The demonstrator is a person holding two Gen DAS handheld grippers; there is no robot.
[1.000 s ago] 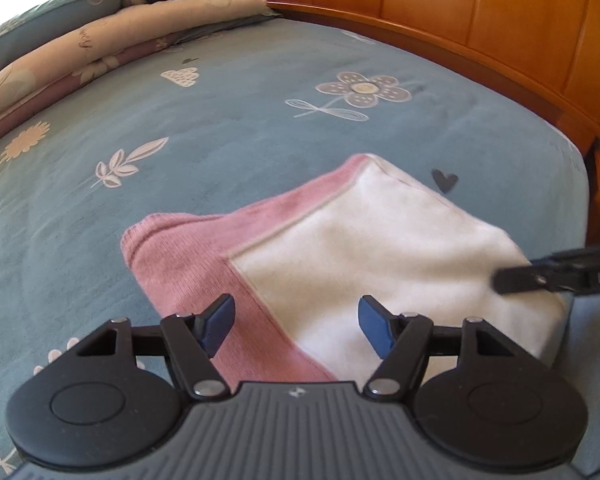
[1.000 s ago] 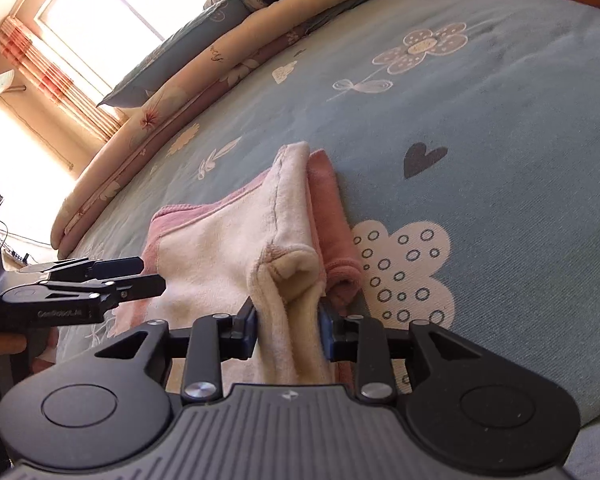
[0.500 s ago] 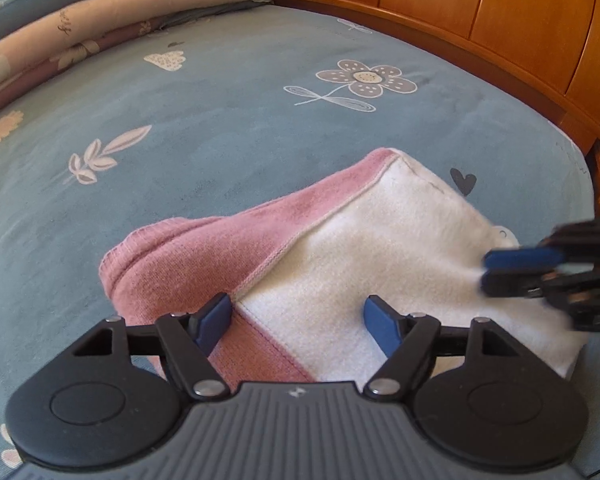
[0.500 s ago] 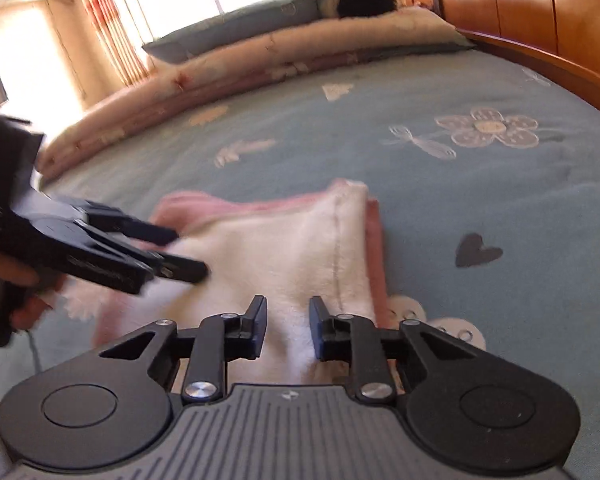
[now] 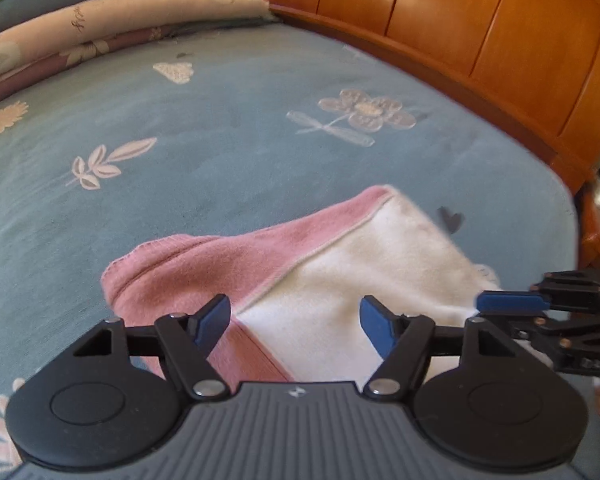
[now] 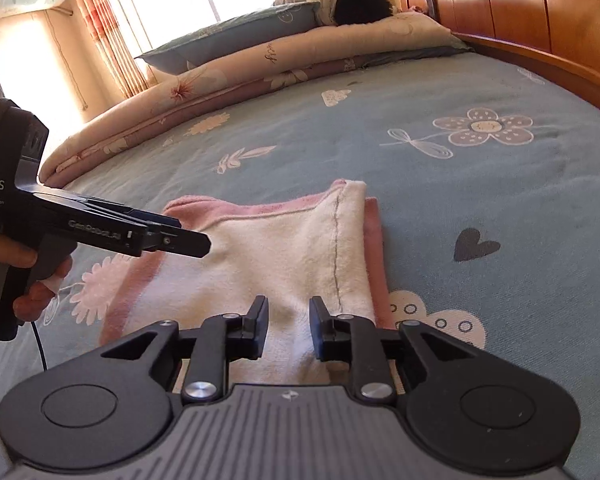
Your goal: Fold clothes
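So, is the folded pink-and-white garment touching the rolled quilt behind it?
Apart. The right wrist view shows a wide stretch of blue bedsheet between the garment and the quilt.

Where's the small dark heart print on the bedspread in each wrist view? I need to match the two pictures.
Left wrist: the dark heart print sits right of centre, just past the far right edge of the folded pink and white garment.
Right wrist: the heart sits right of centre, right of the garment.
Shared landmark: the stemmed flower print beyond it.
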